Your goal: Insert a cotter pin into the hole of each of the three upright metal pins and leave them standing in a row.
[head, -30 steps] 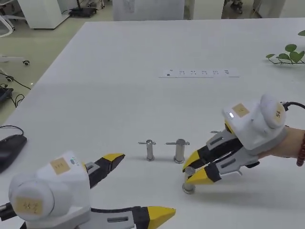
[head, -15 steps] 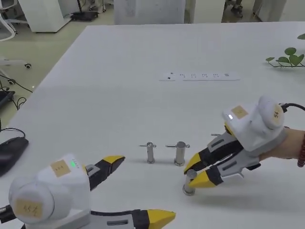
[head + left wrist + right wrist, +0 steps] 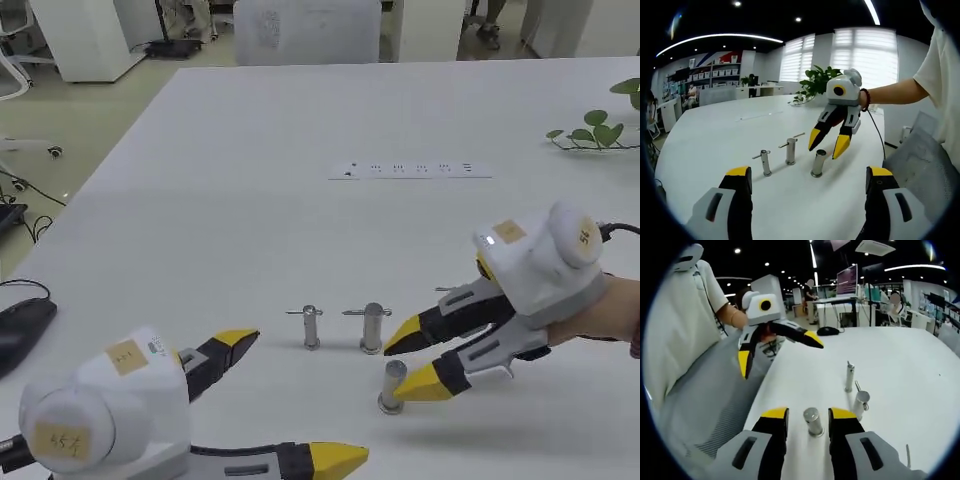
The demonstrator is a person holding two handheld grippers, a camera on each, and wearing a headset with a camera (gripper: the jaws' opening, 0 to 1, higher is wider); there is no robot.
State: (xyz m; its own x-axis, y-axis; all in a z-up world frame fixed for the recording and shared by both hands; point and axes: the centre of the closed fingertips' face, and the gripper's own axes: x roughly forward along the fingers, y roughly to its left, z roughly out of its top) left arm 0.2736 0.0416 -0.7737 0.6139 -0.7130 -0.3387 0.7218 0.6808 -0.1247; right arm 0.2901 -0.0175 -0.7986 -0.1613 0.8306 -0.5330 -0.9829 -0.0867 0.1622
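Three upright metal pins stand on the white table [image 3: 300, 230]. The thin left pin [image 3: 311, 327] and the middle pin [image 3: 372, 328] each carry a cotter pin crosswise near the top. The third pin [image 3: 391, 386] stands nearer me with no cotter pin visible in it. My right gripper [image 3: 402, 366] is open, its yellow tips on either side of that pin [image 3: 814, 421] with small gaps. My left gripper [image 3: 292, 400] is wide open and holds nothing, low at the front left. From it I see the row [image 3: 790, 151] and the right gripper [image 3: 827, 146].
A white power strip [image 3: 410, 170] lies flat further back on the table. A green plant [image 3: 595, 128] sits at the far right edge. A black mouse [image 3: 20, 325] lies at the left edge. A thin metal sliver [image 3: 446, 290] lies beside the right gripper.
My right gripper's jaws have spread apart from the third pin's top, and the pin now stands free between them. The left gripper has barely moved. The head camera has tilted slightly.
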